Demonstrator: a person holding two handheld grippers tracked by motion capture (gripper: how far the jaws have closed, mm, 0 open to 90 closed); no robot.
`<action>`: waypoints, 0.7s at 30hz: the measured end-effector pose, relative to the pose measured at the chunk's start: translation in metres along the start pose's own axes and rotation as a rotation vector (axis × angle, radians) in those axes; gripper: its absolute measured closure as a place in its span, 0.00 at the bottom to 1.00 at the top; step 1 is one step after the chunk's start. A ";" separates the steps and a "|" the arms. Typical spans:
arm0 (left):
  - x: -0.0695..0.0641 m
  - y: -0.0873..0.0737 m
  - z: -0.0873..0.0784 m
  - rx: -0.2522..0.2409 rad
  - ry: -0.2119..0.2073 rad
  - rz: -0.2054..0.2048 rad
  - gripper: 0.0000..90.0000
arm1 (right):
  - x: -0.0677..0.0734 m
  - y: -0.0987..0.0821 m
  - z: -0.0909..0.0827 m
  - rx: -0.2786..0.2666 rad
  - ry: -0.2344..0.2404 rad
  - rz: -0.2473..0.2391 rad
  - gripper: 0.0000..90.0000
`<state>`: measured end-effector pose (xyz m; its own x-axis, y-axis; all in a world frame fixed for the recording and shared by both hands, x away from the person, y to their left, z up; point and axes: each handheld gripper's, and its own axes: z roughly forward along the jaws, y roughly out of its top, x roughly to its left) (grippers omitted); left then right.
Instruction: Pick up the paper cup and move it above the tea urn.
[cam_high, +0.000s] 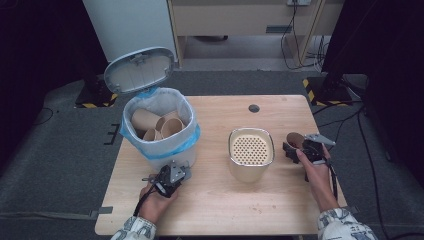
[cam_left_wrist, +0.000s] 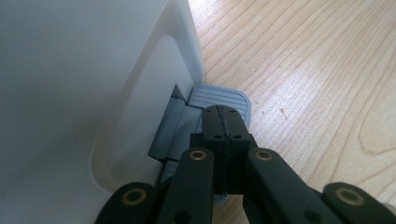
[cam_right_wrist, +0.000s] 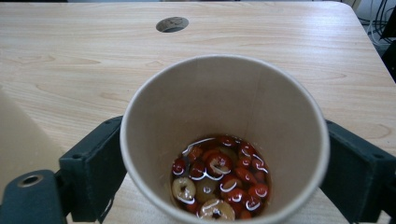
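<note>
Paper cup (cam_right_wrist: 224, 140) sits upright between the jaws of the right tool (cam_high: 300, 148), one jaw against each side, holding it just above the wooden surface (cam_high: 215, 200) near its right edge; red and pale fruit slices lie in liquid at its bottom. Left tool (cam_left_wrist: 223, 122), jaws pressed together, rests its tips on the grey pedal (cam_left_wrist: 219, 99) at the foot of the white bin (cam_high: 160, 127). Beyond, the bin's lid (cam_high: 140, 70) stands open over crumpled cups (cam_high: 156, 125). A perforated container (cam_high: 251, 152) stands between bin and cup.

Strainer pot (cam_high: 251, 152): I see it centre frame, perforated insert on top.
Table hole (cam_high: 254, 108): upper centre.
Floor cables (cam_high: 300, 47): upper right.
</note>
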<state>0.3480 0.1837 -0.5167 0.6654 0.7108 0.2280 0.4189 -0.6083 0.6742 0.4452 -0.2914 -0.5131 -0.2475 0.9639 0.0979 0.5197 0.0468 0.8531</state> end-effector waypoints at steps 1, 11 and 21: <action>0.000 0.000 0.000 0.000 0.000 0.000 1.00 | 0.001 0.000 0.001 0.001 -0.005 -0.002 0.14; 0.000 0.000 0.000 0.003 0.001 0.002 1.00 | -0.001 -0.003 0.009 -0.012 -0.011 -0.033 0.31; 0.000 0.000 0.000 0.003 0.002 0.002 1.00 | 0.000 0.008 -0.004 -0.070 0.032 -0.102 0.34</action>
<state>0.3478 0.1834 -0.5165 0.6647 0.7107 0.2305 0.4199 -0.6106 0.6715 0.4464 -0.2923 -0.5048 -0.3228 0.9461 0.0246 0.4328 0.1244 0.8928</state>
